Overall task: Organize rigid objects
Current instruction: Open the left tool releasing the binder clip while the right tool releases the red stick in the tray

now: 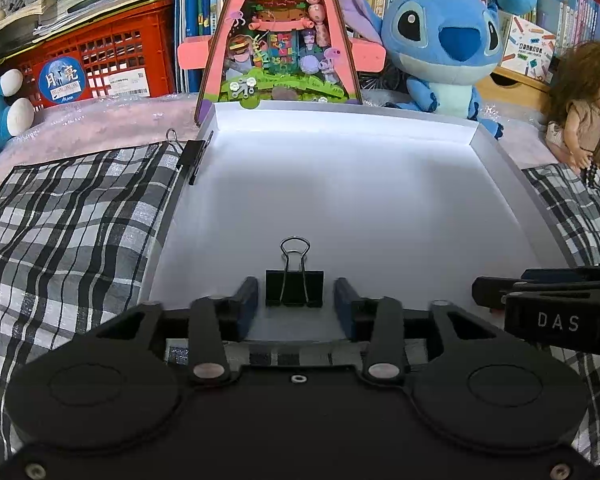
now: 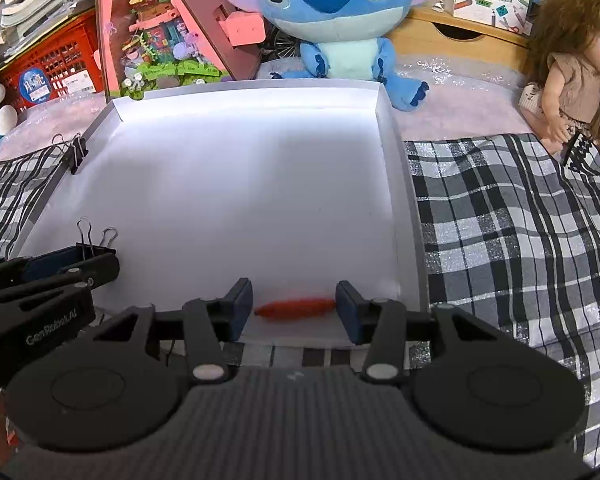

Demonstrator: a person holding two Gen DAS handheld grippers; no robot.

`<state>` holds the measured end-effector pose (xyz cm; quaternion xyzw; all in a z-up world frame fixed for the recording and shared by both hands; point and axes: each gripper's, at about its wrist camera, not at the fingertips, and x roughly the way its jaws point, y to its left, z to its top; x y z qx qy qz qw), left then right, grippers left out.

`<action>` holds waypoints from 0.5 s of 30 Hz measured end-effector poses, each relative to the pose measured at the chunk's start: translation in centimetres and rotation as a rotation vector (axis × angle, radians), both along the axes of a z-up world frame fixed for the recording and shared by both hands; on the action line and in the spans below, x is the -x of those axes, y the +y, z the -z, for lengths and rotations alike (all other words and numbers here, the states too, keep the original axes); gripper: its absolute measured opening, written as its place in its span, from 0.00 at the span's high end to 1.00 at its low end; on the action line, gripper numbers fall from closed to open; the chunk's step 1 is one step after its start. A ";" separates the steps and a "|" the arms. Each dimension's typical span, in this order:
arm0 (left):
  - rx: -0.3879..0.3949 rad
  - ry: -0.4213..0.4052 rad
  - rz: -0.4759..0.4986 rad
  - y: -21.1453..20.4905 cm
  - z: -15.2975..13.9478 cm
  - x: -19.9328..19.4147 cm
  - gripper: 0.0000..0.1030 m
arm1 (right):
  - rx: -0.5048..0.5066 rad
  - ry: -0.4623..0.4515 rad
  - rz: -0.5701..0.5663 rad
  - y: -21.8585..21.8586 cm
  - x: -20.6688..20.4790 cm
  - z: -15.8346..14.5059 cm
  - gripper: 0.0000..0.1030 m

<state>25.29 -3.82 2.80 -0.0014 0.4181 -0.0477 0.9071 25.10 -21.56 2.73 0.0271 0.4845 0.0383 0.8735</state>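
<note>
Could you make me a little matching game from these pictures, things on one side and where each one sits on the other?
Things:
1. binder clip
2. red object
3. second binder clip
4. doll

Places:
A. clipped onto the left wall of the white tray
B. outside the tray, at the far right
C. on the tray floor between the left gripper's open fingers
D. on the tray floor between the right gripper's open fingers

Pairs: 1-C, 2-D, 3-A, 4-B
</note>
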 end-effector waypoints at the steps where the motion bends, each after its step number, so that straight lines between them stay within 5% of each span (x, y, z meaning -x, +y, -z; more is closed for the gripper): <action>1: 0.000 -0.005 0.002 0.0 -0.2 0.2 0.59 | -0.007 -0.005 0.001 -0.1 0.1 -0.1 0.38; 15: -0.013 -0.127 0.063 -0.2 -3.3 4.5 0.27 | -0.029 -0.110 -0.021 -0.9 3.0 -1.9 0.19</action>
